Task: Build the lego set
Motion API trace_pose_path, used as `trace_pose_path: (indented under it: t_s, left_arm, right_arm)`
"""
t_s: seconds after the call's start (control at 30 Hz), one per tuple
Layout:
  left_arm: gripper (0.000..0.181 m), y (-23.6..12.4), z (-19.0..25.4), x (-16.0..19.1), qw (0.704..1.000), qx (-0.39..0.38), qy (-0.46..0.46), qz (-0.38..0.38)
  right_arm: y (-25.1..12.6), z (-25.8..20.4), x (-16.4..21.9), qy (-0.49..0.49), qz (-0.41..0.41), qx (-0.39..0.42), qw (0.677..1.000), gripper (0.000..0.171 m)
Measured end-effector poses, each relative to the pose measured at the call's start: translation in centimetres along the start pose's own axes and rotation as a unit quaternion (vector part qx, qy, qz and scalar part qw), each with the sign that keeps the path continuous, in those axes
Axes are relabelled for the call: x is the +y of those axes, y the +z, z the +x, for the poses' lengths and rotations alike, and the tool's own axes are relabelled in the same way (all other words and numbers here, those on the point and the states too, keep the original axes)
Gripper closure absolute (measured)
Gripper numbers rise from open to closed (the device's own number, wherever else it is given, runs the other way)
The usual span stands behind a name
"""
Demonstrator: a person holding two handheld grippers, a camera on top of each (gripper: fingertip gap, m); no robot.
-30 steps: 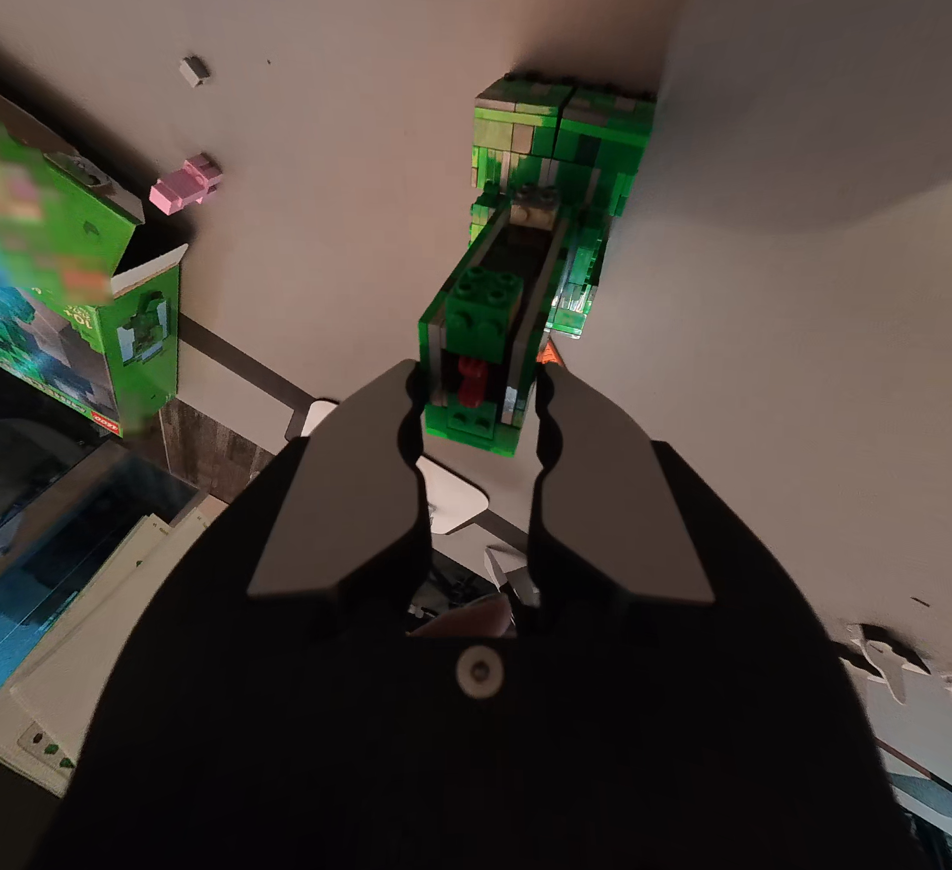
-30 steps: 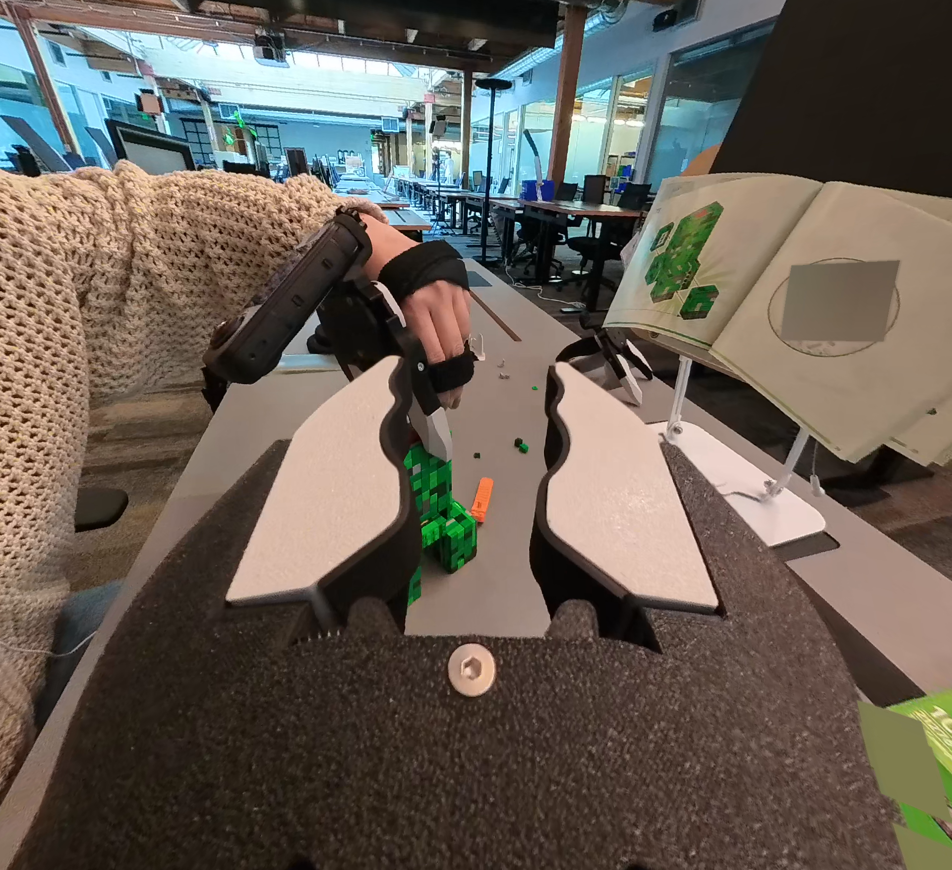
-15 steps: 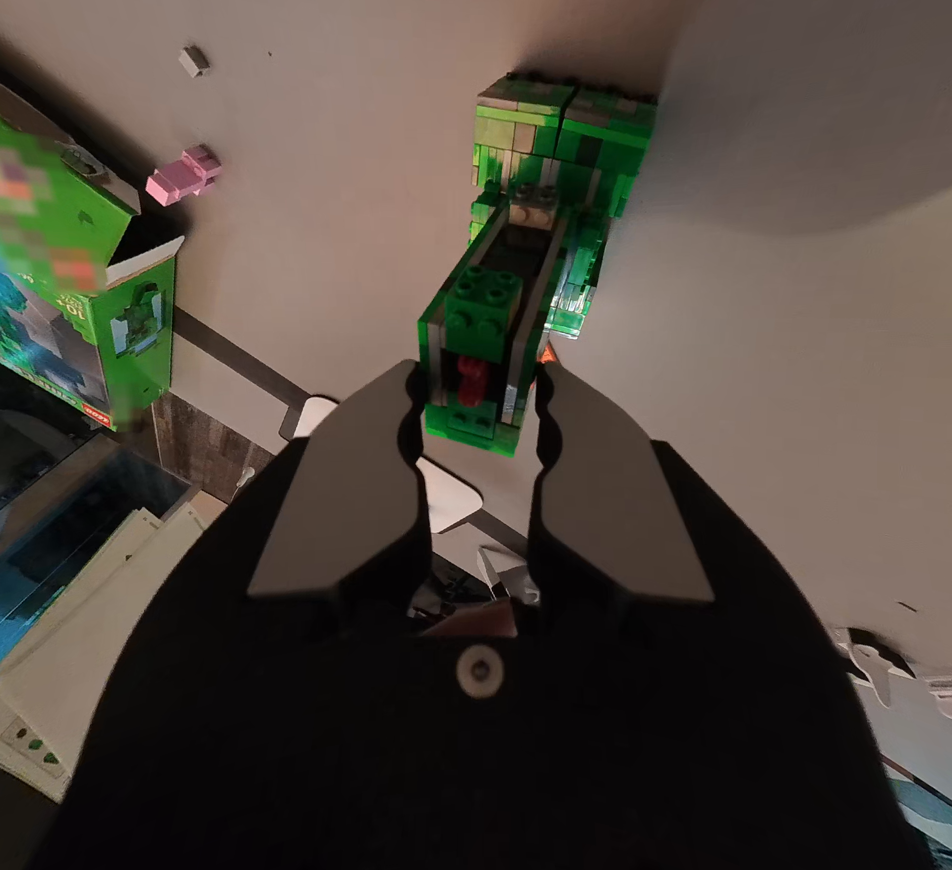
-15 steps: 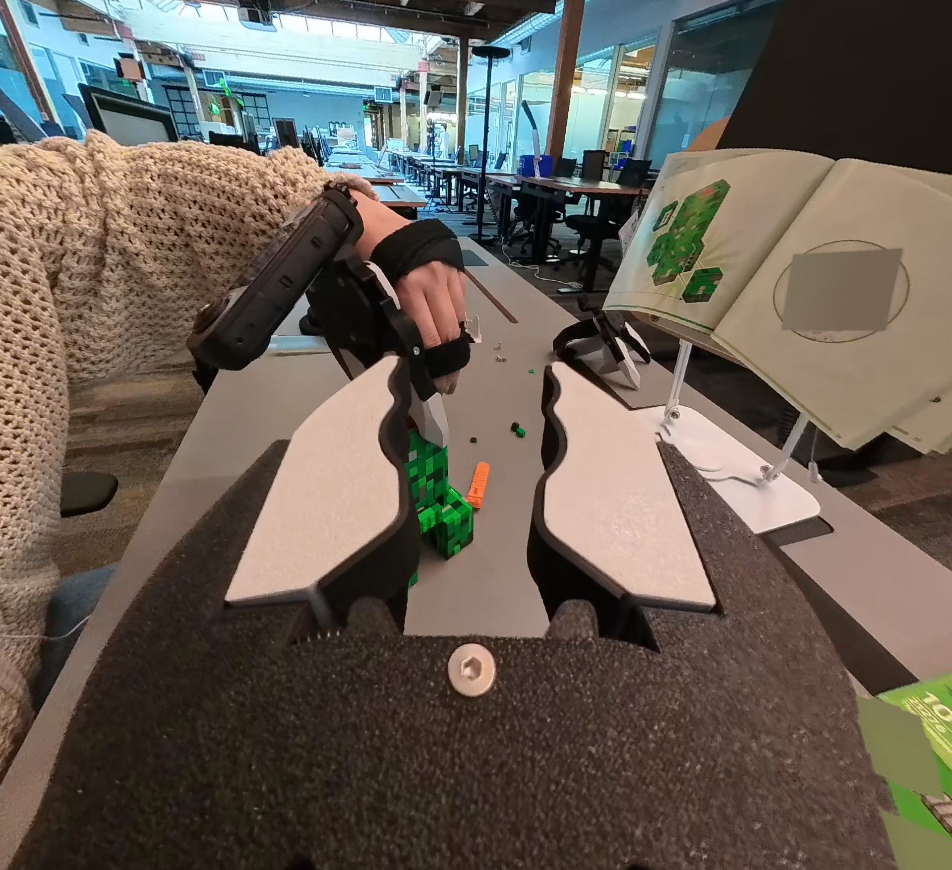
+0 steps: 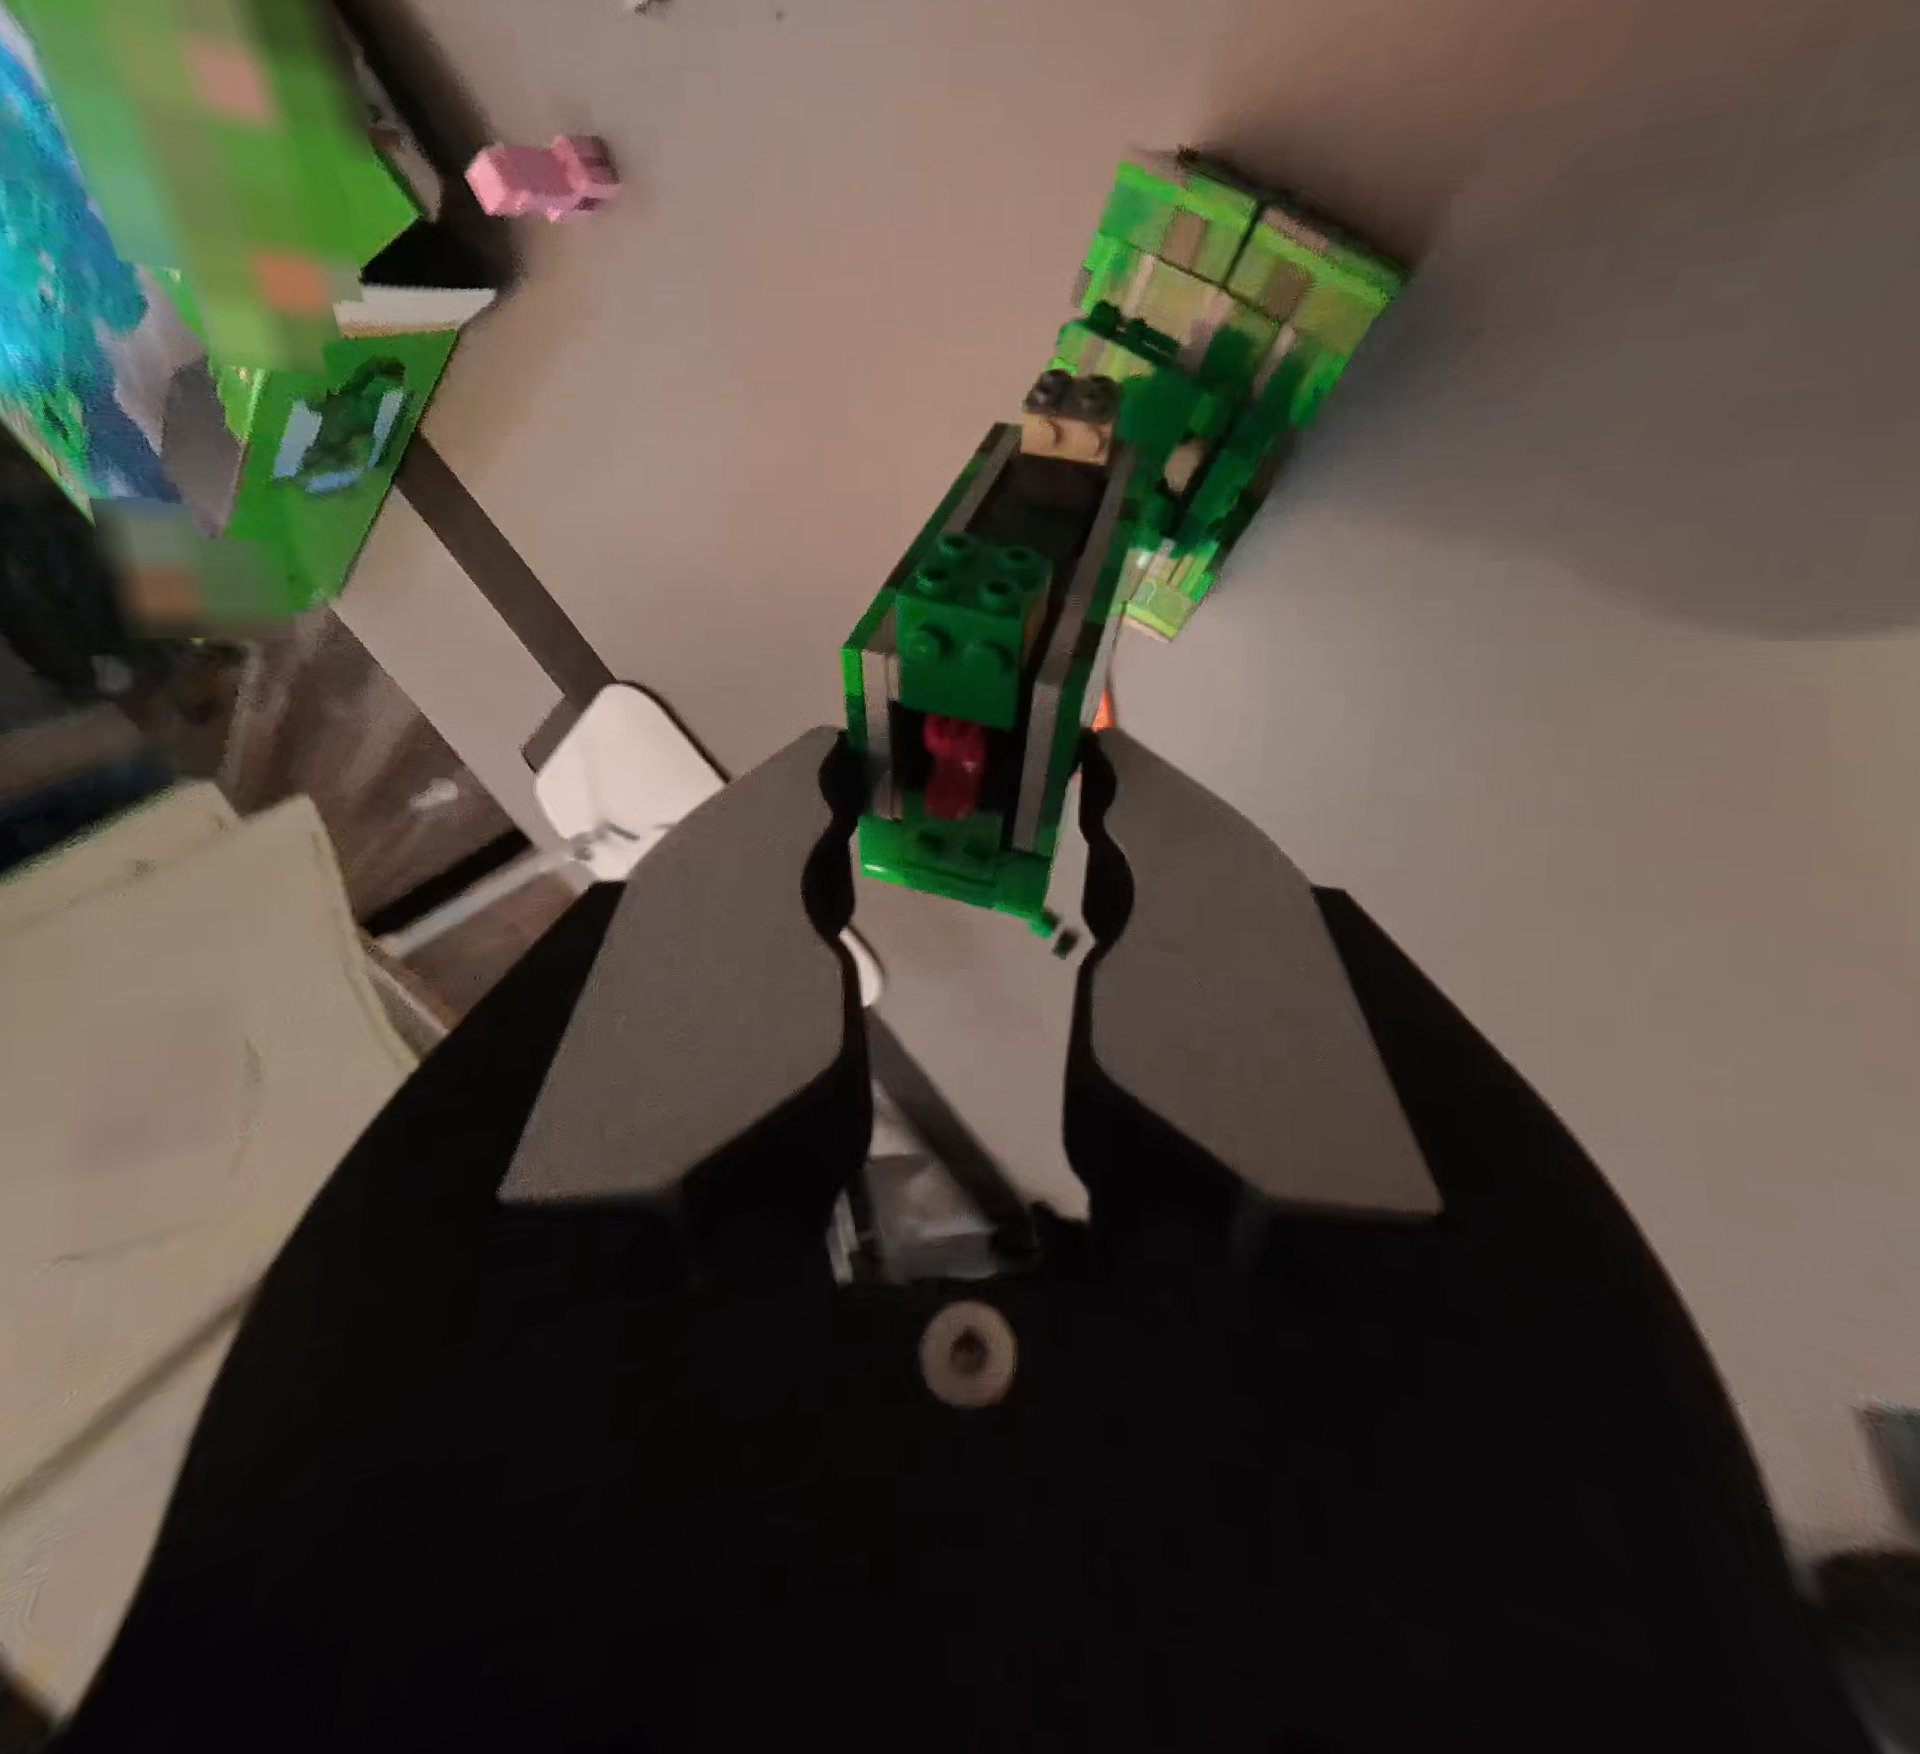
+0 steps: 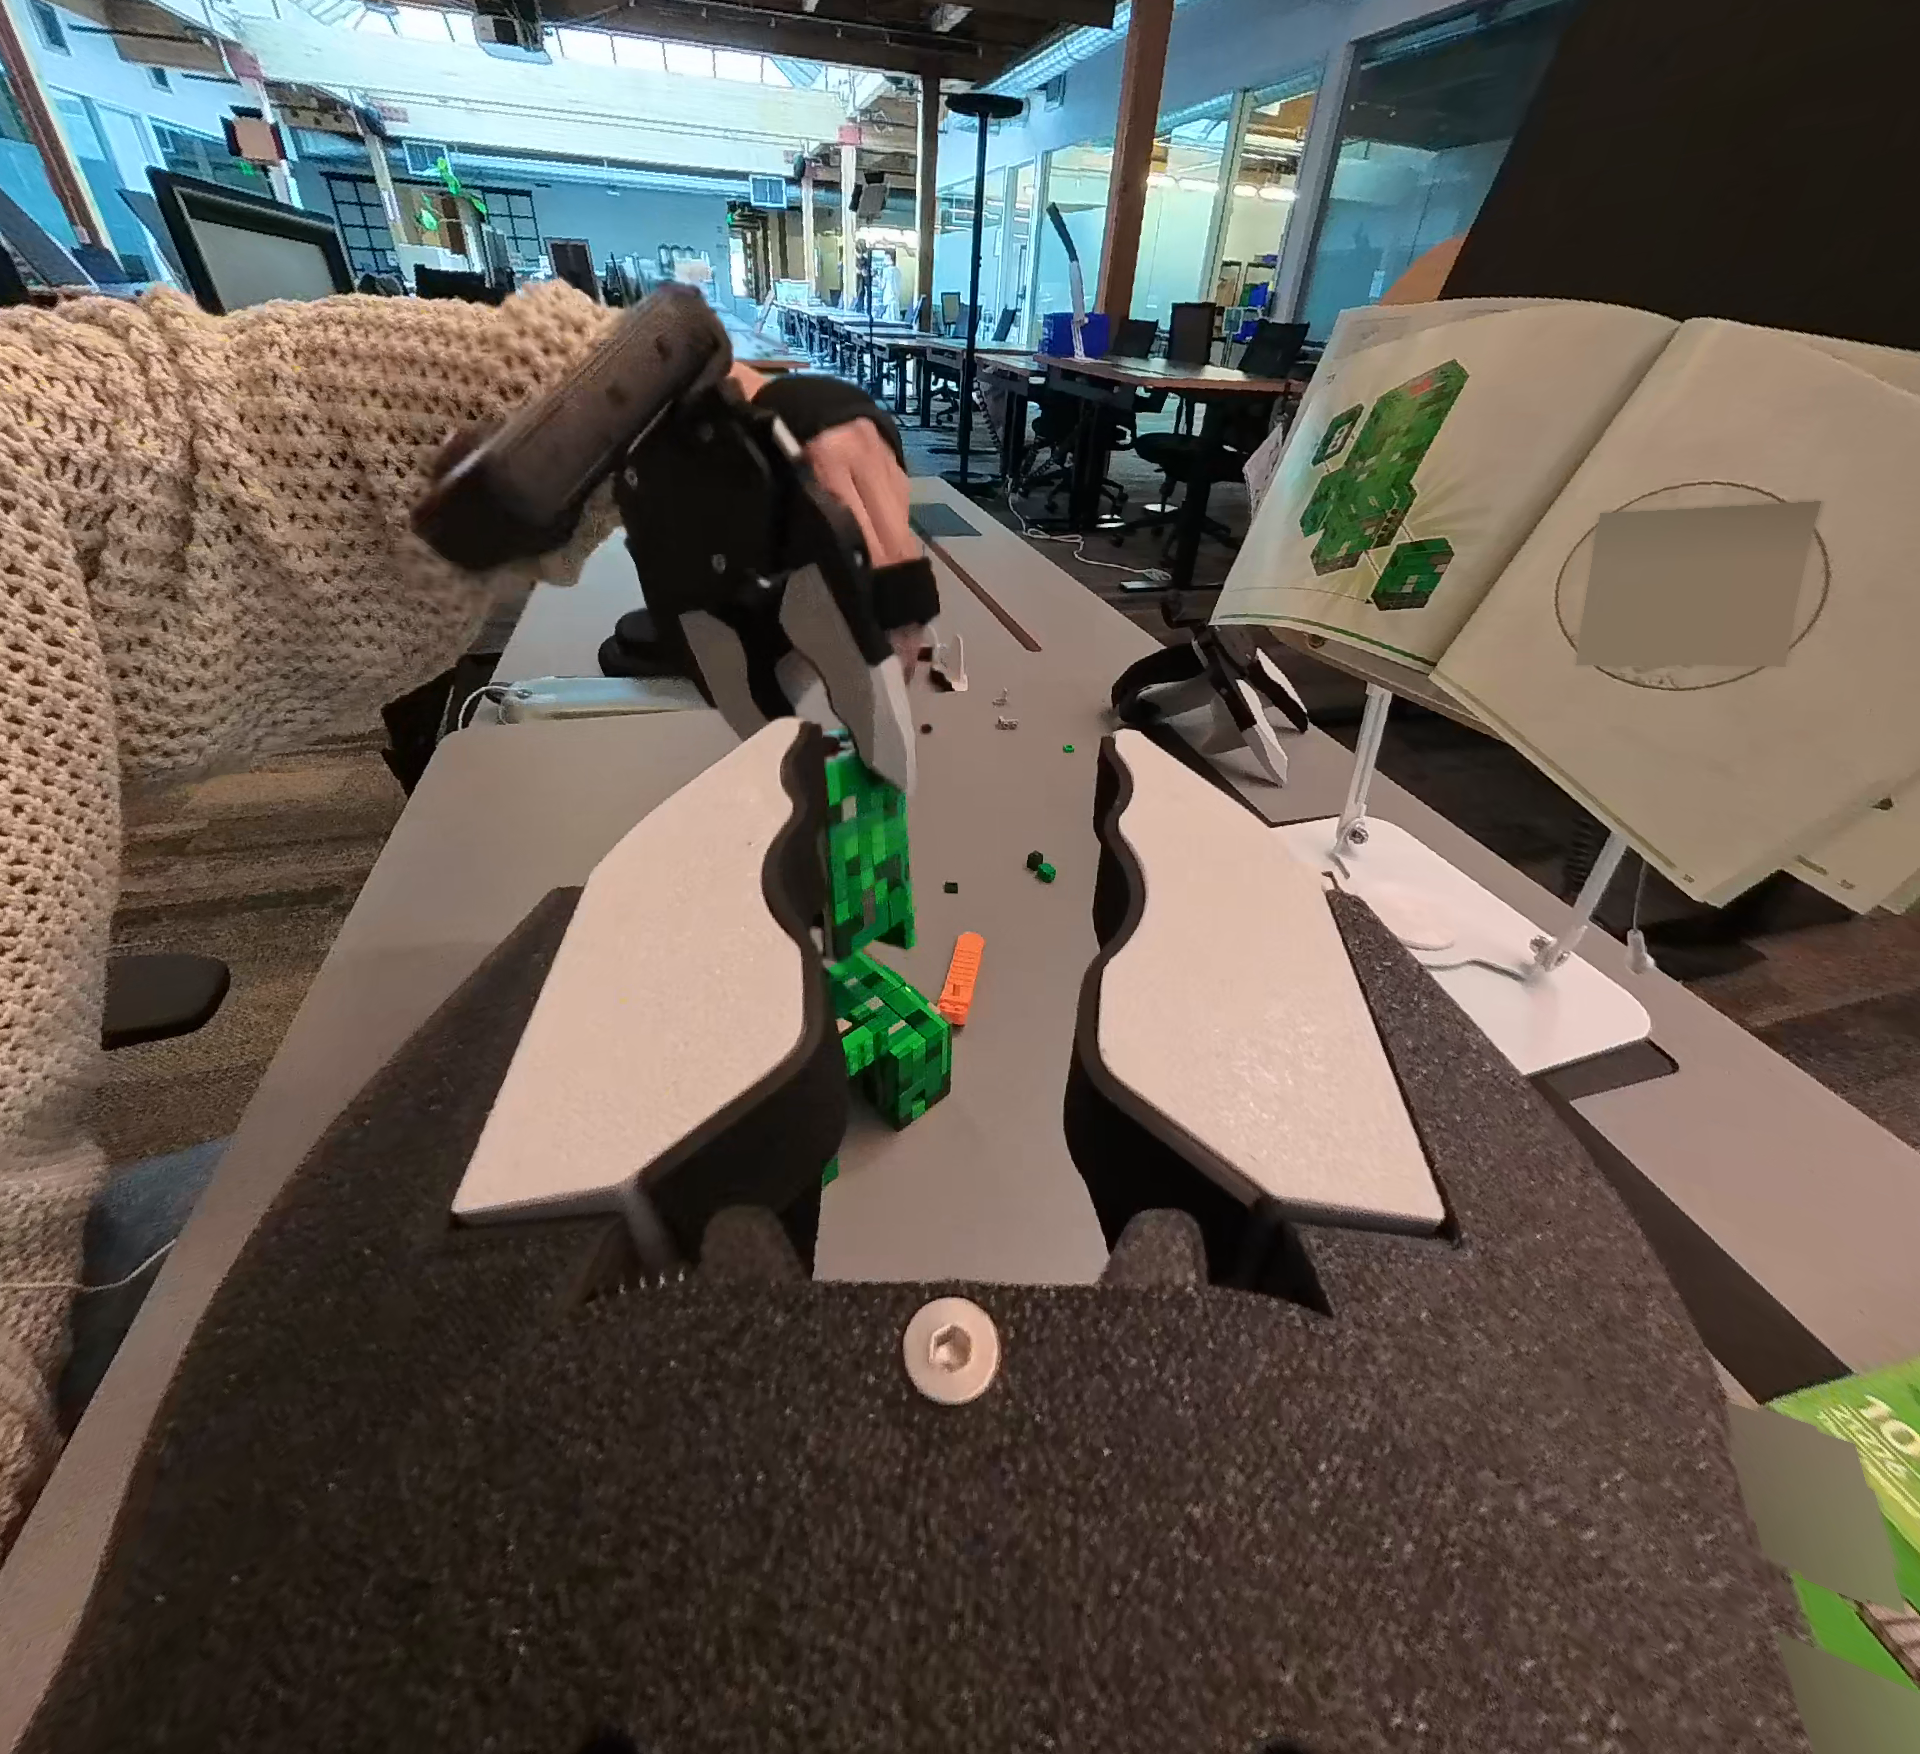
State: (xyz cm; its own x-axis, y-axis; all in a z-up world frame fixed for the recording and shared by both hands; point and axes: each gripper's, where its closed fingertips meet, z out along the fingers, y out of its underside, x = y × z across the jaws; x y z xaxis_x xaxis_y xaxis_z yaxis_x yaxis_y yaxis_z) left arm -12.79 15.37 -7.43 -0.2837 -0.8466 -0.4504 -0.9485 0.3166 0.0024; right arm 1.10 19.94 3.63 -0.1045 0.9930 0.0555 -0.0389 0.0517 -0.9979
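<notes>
The left tongs (image 5: 961, 774), clenched on the top of the green lego figure (image 5: 977, 717), have tilted it on the desk (image 6: 1039, 1185) since a moment ago, suggesting repositioning, while the right tongs (image 6: 951, 769) wait released, just beside it.
</notes>
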Motion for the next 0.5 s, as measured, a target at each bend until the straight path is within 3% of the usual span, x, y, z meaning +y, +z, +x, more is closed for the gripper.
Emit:
trace_pose_path:
  t_s: [0.03, 0.27, 0.5]
  left_arm:
    - [0.141, -0.5, -0.1, 0.1, 0.999, -0.003, -0.034, 0.020]
    - [0.141, -3.4, 0.1, 0.3, 0.971, 0.001, -0.196, 0.138]
    - [0.141, -6.7, 0.0, -1.5, 0.900, 0.062, -0.311, 0.298]
  right_arm:
    - [0.0, 0.0, 0.0, 0.000, 0.000, 0.000, 1.000, 0.123]
    - [0.1, -0.1, 0.0, -0.002, -0.002, 0.000, 1.000, 0.123]
    - [0.2, -0.1, 0.1, -0.006, -0.008, 0.003, 1.000, 0.123]
